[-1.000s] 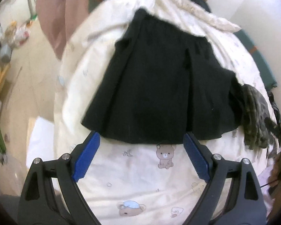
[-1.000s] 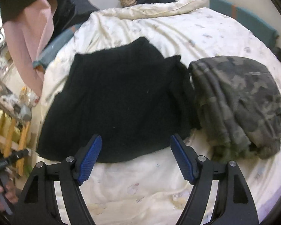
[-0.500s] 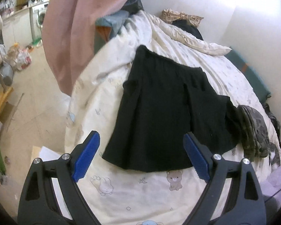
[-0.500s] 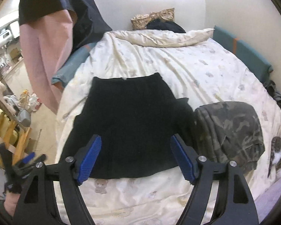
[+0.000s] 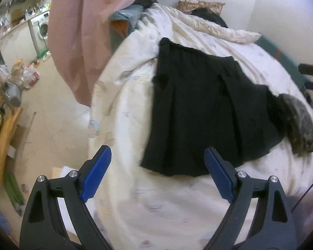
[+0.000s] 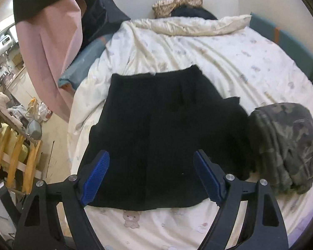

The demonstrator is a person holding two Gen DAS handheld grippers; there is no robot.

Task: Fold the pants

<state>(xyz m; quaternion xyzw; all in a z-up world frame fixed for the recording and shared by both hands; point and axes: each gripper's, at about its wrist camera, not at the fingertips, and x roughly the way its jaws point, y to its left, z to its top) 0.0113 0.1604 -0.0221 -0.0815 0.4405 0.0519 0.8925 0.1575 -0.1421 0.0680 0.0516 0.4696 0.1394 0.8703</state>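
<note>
A bed (image 6: 229, 66) covered by a cream duvet with small printed bears fills most of both views, and it stands against a white wall, with a teal padded edge (image 6: 290, 41) along its far right side. On the middle of the duvet lie the black pants (image 6: 164, 129), spread flat, with the waistband toward the pillow end and the wide hem toward the cameras. Just beside the pants on their right, touching their edge, lies a folded camouflage garment (image 6: 285, 145). At the head of the bed there is a rumpled cream pillow (image 6: 187, 25), and behind it a patterned brown cushion (image 6: 177, 3) with something dark in front of it. At the left of the bed hangs a pink cloth (image 5: 83, 41), and farther left is a cluttered floor with a wooden rack (image 6: 14, 156) and, in the left wrist view, a washing machine (image 5: 40, 31). The left claw (image 5: 157, 177) hangs over the near left corner of the bed with its blue pads spread wide; nothing is between them, and the hem of the pants lies beyond its tips. The right claw (image 6: 150, 175) hangs above the lower part of the pants, its pads also wide apart and holding nothing. The left wrist view is somewhat blurred.
</note>
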